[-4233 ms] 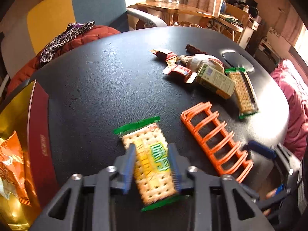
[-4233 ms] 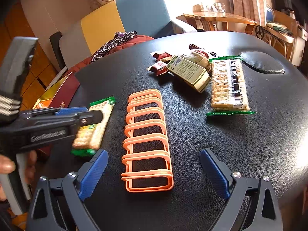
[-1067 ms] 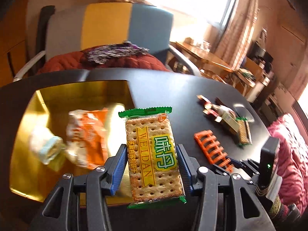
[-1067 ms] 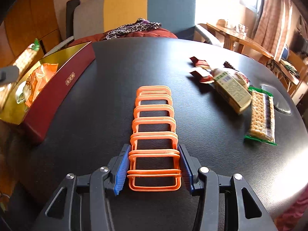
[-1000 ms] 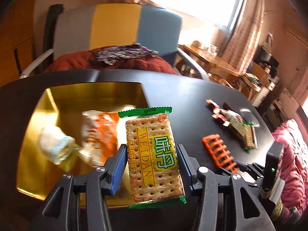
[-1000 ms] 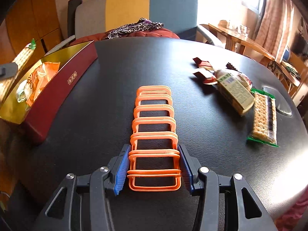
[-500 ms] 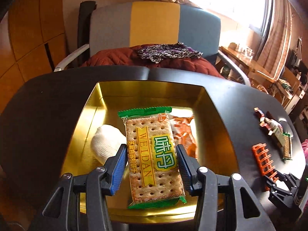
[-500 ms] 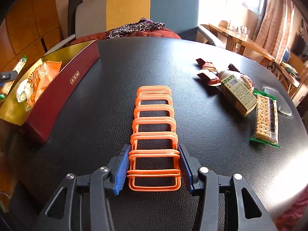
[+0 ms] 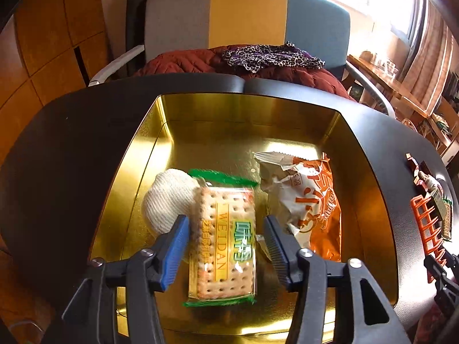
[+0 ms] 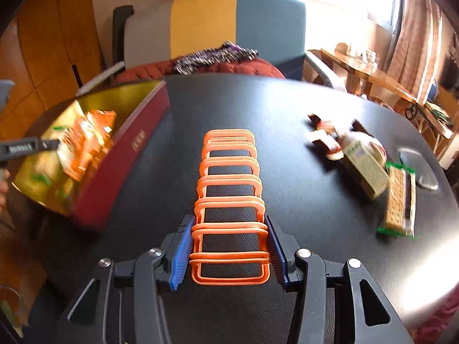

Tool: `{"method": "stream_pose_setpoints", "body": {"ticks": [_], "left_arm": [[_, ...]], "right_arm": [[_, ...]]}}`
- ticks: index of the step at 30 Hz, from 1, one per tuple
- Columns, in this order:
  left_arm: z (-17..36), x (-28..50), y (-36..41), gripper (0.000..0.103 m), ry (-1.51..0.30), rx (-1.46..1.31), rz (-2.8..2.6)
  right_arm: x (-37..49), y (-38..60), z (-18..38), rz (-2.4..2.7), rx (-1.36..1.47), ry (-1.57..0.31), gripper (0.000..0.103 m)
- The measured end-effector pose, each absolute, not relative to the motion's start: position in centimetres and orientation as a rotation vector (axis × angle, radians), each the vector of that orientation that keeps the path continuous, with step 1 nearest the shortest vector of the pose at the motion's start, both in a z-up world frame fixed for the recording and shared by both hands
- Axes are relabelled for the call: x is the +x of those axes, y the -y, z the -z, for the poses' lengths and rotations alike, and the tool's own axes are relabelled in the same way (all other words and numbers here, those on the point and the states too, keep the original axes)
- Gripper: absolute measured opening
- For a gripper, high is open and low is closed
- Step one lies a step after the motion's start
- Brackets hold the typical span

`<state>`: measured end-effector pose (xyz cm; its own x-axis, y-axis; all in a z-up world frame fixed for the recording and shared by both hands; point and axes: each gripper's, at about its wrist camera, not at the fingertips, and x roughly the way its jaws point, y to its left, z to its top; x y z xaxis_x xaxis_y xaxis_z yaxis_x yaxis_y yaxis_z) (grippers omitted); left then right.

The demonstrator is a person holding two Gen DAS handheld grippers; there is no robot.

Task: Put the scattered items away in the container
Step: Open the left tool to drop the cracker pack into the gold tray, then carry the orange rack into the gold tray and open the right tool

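Left wrist: left claw (image 9: 223, 248) spread above tin (image 9: 370, 189), right claw (image 10: 228, 250) clamping rack (image 10: 229, 189)

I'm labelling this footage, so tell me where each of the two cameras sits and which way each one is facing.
Left wrist: on the left hand-held gripper, looking down into the gold tin; open fingers either side of the cracker pack lying inside.
Right wrist: on the right hand-held gripper, facing across the black table; fingers closed on the orange rack; a sliver of the person's hand at the left edge.
Shared: tin, rack, chair, and the orange snack bag.
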<state>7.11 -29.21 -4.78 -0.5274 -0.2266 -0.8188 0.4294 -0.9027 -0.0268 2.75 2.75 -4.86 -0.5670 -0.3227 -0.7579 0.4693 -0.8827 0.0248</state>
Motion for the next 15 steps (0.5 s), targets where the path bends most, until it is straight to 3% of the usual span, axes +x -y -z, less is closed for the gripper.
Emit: {"method": "stream_pose_setpoints", "body": {"ticks": [15], "left_arm": [[2.4, 12.5, 31.6, 0.063, -0.481, 1.091, 2.412]], "right_arm": [[4.5, 11.4, -1.0, 2.136, 0.893, -0.298, 0.049]]}}
